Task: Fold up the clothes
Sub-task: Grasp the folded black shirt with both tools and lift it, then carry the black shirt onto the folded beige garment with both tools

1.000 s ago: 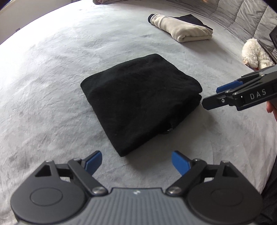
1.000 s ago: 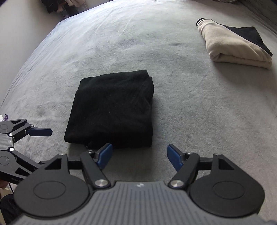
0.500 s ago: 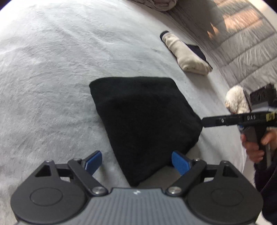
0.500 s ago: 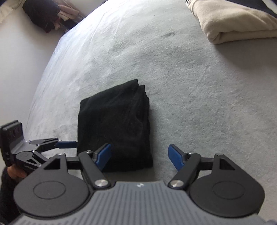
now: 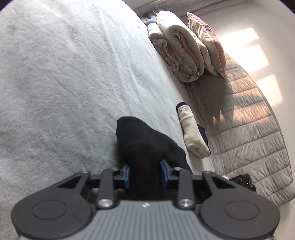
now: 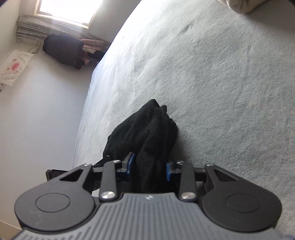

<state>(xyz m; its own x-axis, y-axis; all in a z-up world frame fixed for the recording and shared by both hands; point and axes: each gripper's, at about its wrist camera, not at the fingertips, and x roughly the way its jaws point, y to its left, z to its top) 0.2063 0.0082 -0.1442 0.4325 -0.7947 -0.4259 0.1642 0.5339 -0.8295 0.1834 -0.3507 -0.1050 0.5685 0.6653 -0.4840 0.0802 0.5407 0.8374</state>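
Lying on the grey bed [image 5: 64,83], the folded black garment [image 5: 143,140] is pinched at two places. The left gripper [image 5: 145,174] has just been closing, and its blue pads [image 5: 126,175] now press on a bunched end of the black garment, one pad on each side. The right gripper [image 6: 149,169] has just been closing too, and it squeezes another thick fold of the same black garment [image 6: 147,133] between its blue pads [image 6: 131,161]. The cloth rises up in a hump in front of each gripper and the far end of it rests on the bed.

Just past the black garment, in the left wrist view, a folded cream garment [image 5: 191,133] lies on the bed with something dark under it. Farther off from the black garment, a pile of folded quilts [image 5: 180,49] leans by a grey quilted headboard [image 5: 248,129] with sunlight on it.

In the right wrist view, beyond the black garment and off the bed's edge, dark clothes [image 6: 62,49] hang below a bright window [image 6: 68,9].
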